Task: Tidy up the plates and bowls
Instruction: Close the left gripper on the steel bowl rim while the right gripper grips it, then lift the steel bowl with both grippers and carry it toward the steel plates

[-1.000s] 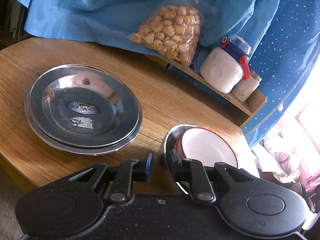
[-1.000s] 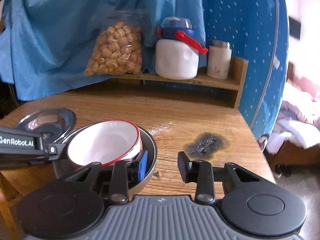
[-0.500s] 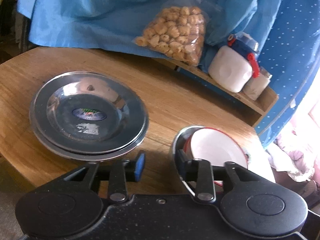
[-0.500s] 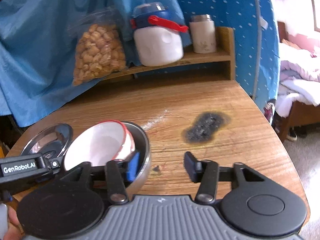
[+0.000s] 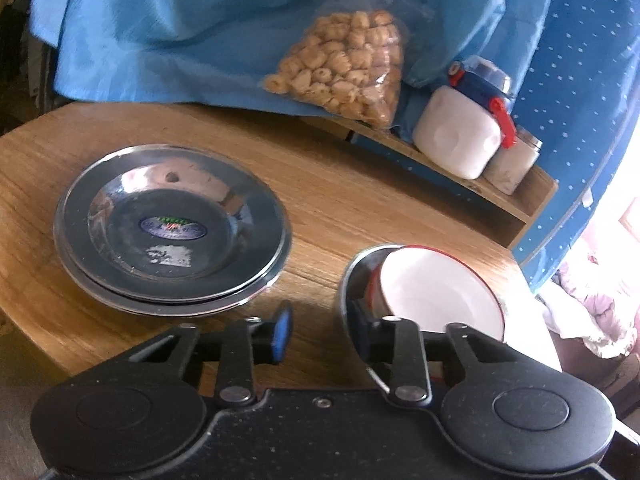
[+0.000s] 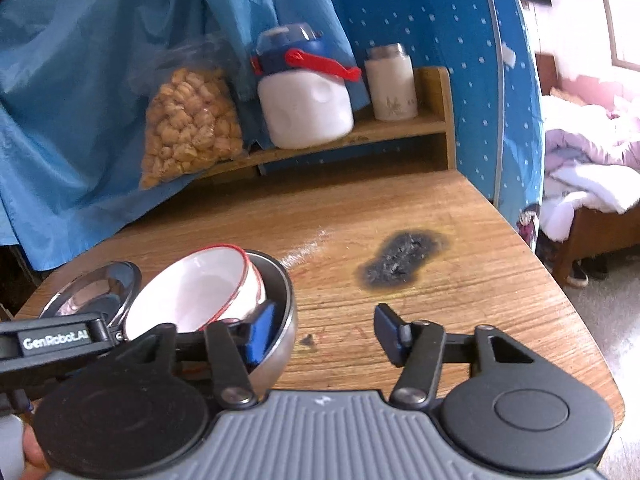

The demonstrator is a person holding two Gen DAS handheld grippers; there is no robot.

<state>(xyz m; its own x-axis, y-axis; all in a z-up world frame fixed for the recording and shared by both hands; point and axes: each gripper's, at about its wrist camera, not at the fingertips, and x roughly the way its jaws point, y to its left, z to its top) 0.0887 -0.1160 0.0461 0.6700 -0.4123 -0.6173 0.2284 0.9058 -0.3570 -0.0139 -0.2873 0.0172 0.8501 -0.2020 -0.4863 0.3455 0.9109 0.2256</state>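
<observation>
A white bowl with a red rim [image 5: 436, 292] sits tilted inside a steel bowl [image 5: 352, 276] on the round wooden table; both also show in the right wrist view [image 6: 192, 296] [image 6: 286, 320]. A stack of steel plates [image 5: 172, 228] lies to the left, with its edge visible in the right wrist view [image 6: 96, 284]. My left gripper [image 5: 320, 332] is open, its right finger inside the steel bowl's near rim and its left finger outside. My right gripper [image 6: 324, 332] is open, its left finger inside the steel bowl's rim and its right finger over bare table.
A low wooden shelf [image 6: 400, 128] at the back holds a bag of snacks [image 6: 188, 128], a white jug with a blue lid [image 6: 304, 100] and a small white canister [image 6: 392, 84]. Blue cloth [image 5: 200, 20] hangs behind. A burn mark [image 6: 400, 260] scars the table. A bed [image 6: 592, 168] stands right.
My left gripper has opened wider and let go of the steel bowl's rim. My right gripper has opened wider too. Both cameras have pulled back a little.
</observation>
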